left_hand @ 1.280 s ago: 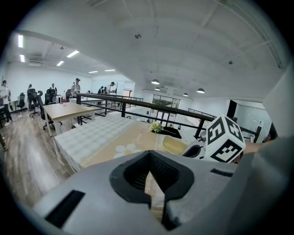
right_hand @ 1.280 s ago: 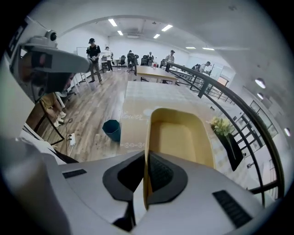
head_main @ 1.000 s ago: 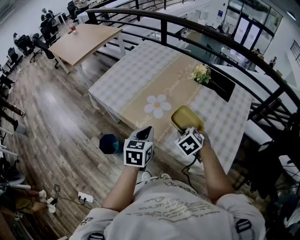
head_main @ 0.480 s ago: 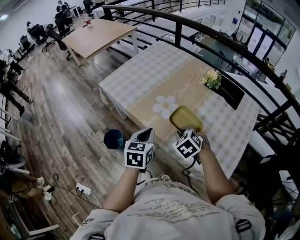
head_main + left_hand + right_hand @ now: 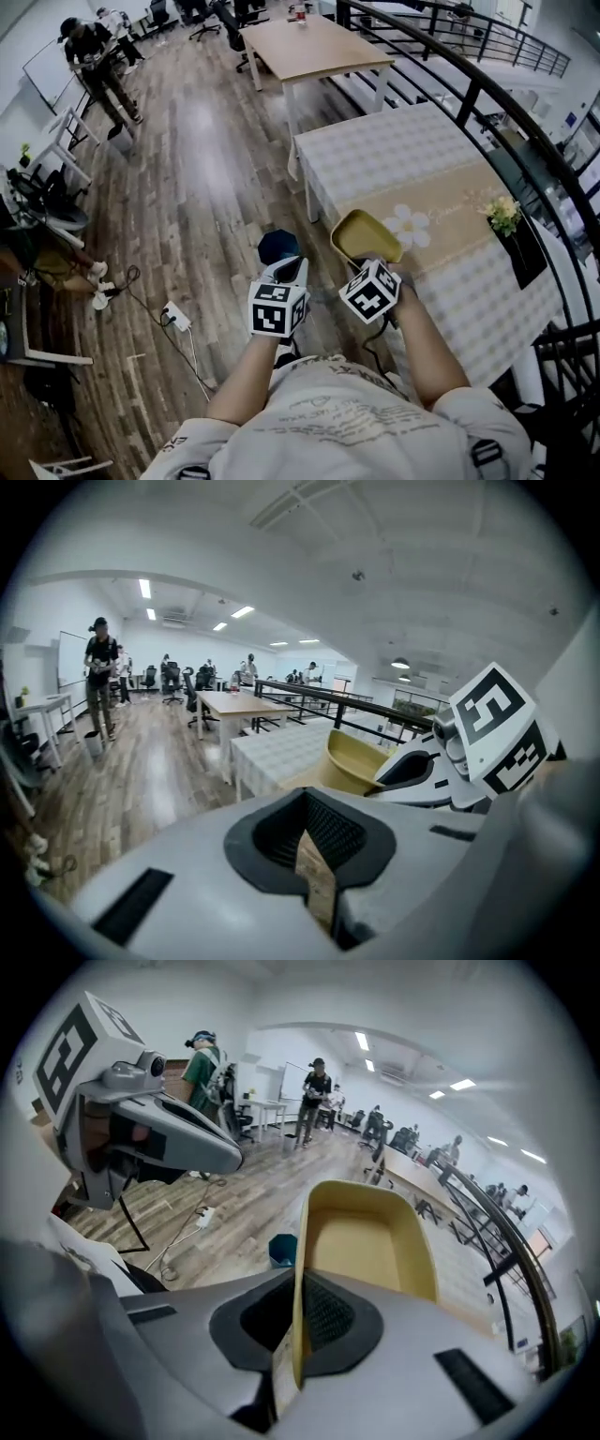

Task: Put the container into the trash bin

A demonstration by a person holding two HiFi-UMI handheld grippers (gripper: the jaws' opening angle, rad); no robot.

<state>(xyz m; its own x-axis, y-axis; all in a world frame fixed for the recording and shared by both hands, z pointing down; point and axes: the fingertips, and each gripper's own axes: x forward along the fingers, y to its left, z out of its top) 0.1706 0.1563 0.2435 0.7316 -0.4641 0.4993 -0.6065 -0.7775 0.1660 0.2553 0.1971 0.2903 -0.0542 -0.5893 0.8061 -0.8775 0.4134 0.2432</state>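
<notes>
A white power strip (image 5: 175,316) with its cable lies on the wood-plank floor (image 5: 206,187) at the left of the head view. To its right, a dark blue faceted trash bin (image 5: 277,246) stands on the floor, off the near-left corner of the table (image 5: 394,155), which wears a checked cloth with a tan runner.

The left gripper (image 5: 291,270) hangs just below the trash bin in the head view. In its own view its jaws are pressed together with nothing between them (image 5: 314,874).

To its right, the right gripper (image 5: 375,267) is clamped on the rim of a shallow, mustard-yellow, rounded rectangular plastic container (image 5: 364,236). The right gripper view shows one wall of the container (image 5: 361,1241) pinched between the jaws (image 5: 292,1335), its open side facing the camera. The container is in the air over the table's near-left corner, with the trash bin (image 5: 282,1249) on the floor to its left. A black metal railing (image 5: 506,122) curves behind the table's far edge.
</notes>
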